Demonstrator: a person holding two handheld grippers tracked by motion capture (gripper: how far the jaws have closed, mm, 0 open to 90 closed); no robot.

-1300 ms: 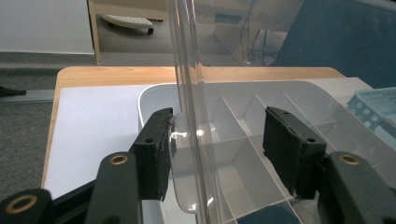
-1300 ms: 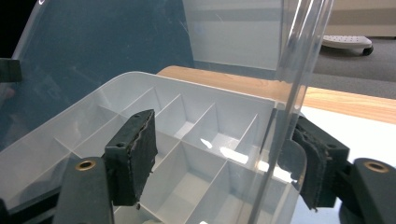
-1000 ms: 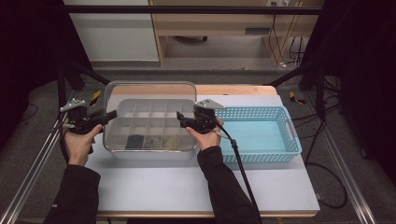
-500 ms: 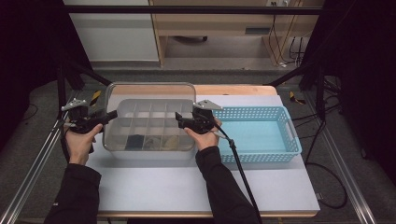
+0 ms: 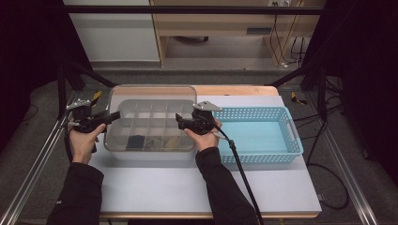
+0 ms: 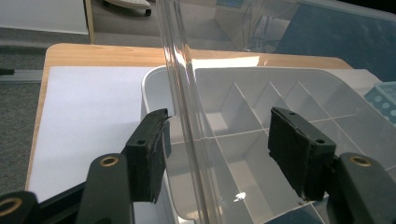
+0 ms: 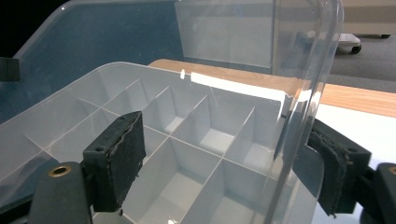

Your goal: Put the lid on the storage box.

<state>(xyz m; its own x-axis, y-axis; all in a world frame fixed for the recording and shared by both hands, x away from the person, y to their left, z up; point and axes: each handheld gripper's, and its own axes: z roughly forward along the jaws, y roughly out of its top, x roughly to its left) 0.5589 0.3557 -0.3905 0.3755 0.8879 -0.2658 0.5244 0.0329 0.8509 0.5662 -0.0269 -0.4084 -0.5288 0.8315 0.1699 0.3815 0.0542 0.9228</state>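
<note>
Your left gripper (image 6: 217,161) has just been opening, lid (image 6: 180,93) edge loose between its fingers; your right gripper (image 7: 224,163) likewise straddles it, released

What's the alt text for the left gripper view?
The left claw stands open around the edge of a clear plastic lid, its jaws having just been opening and neither pad pressing on it. Behind it lies a translucent compartment box with empty cells, on a white mat over a wooden table.
</note>
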